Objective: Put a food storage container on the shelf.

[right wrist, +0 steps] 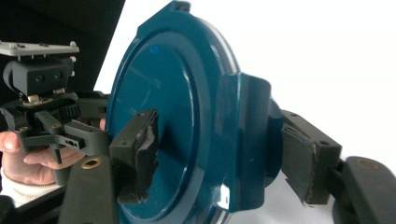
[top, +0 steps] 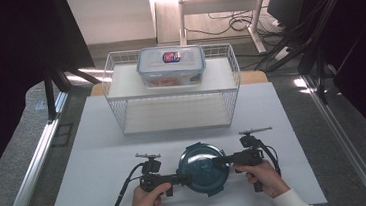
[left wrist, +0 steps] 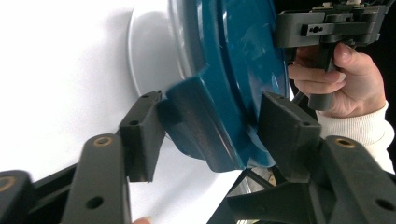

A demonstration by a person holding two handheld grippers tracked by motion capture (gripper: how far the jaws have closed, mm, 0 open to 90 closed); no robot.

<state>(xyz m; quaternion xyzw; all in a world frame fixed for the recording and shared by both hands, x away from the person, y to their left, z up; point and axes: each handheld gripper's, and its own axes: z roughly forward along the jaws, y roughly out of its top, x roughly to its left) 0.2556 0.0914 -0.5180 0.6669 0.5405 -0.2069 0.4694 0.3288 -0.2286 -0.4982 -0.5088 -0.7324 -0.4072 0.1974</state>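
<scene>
A round teal lid (top: 202, 167) with latch flaps lies near the front edge of the white table, on a pale bowl whose rim (left wrist: 140, 60) shows under it. My left gripper (top: 182, 178) comes in from the lid's left. In the left gripper view its jaws straddle a latch flap (left wrist: 196, 121), one pad against the flap's outer face and the other on the lid's top. My right gripper (top: 218, 161) reaches in from the right. Its two pads clamp another flap (right wrist: 243, 140), one on the lid's top (right wrist: 159, 116) and one behind the flap.
A white wire shelf basket (top: 118, 78) stands at the back of the table (top: 99, 140). A clear lidded food box (top: 171, 66) with red contents rests on its upper tier. Desk legs and cables lie on the floor beyond.
</scene>
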